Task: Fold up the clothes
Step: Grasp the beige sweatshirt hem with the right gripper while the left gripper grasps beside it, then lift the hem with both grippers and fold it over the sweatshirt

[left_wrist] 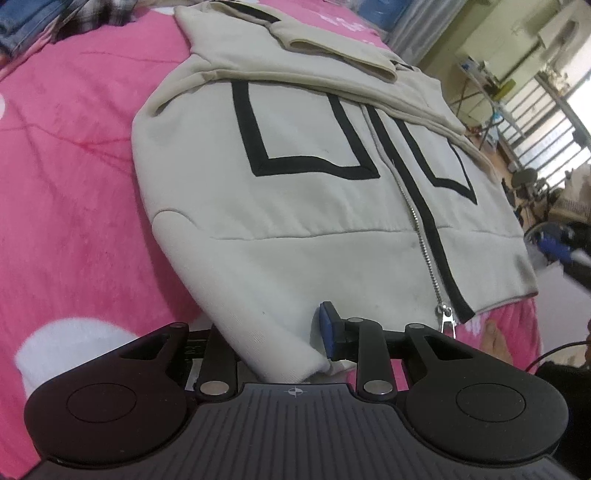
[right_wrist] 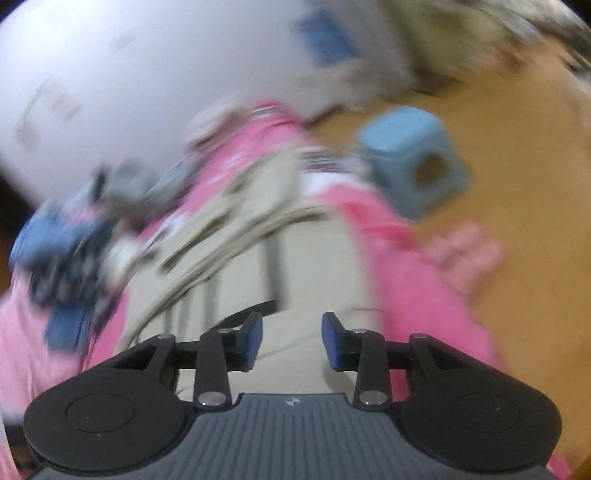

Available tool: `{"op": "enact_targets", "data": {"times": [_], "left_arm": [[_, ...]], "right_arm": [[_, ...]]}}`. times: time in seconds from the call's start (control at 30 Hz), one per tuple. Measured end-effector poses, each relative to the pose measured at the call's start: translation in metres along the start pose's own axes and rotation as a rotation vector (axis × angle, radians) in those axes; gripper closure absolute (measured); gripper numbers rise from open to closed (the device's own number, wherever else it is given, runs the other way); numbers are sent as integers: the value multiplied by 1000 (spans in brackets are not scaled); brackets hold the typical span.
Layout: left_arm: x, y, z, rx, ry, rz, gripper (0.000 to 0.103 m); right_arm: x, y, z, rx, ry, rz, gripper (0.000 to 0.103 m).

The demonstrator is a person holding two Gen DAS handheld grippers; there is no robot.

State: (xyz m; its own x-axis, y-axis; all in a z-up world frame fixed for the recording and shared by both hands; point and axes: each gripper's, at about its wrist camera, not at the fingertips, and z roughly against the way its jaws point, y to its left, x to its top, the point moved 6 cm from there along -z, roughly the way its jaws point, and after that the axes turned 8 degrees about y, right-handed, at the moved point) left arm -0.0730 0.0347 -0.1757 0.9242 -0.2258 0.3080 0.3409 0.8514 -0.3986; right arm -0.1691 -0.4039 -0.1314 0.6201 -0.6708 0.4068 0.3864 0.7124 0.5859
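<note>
A cream zip jacket [left_wrist: 295, 184] with black trim lies flat on the pink blanket [left_wrist: 74, 184], its sleeves folded across its upper part. My left gripper [left_wrist: 280, 343] is at the jacket's near hem corner; the cloth lies between its fingers and hides the left one, and only the blue right pad [left_wrist: 328, 332] shows. My right gripper [right_wrist: 291, 339] is open and empty above the jacket [right_wrist: 303, 266], which shows blurred in the right wrist view.
Jeans and a plaid garment [left_wrist: 55, 18] lie at the blanket's far left corner. A blue cube stool [right_wrist: 413, 166] stands on the wooden floor [right_wrist: 517, 147] to the right of the bed. A bare foot [left_wrist: 496, 343] shows at the bed's edge.
</note>
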Motion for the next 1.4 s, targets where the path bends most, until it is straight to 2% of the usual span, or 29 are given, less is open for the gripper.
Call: {"op": "enact_targets", "data": {"times": [0.13,0.2,0.43,0.63,0.9,1.0,1.03,1.1,1.17,1.4], "left_arm": [[2,-4,-3,1,-6,21,76],[2,-3,-2,1,-8,29,76],[2,-4,-2,5,-8,44,76],[2,-3,-3,3,-13,49,76],[1,1,-1,-21,-22,74,76],[0,0,-1,-21,-28,70,77],[0,0,-2,-19,-30,66,78],[0,-1,0,-15,-37,52,83],[1,-2,5,-17,-61,42,93],[16,-9,40,-74,-197,22,99]], "right_arm": [[-2,-53,1,35,39,-229,60],[-8,-60,-7,57,72,-277,60],[-23,-58,-20,94,147,-287,60],[-42,-59,-15,157,180,-340,60],[-48,-37,-25,190,178,-280,64],[-49,-29,-33,149,192,-230,66],[-50,-27,-36,135,195,-215,68],[-52,-25,-39,119,196,-203,78],[-49,-19,-36,120,179,-179,97],[-24,17,-12,146,91,-41,98]]}}
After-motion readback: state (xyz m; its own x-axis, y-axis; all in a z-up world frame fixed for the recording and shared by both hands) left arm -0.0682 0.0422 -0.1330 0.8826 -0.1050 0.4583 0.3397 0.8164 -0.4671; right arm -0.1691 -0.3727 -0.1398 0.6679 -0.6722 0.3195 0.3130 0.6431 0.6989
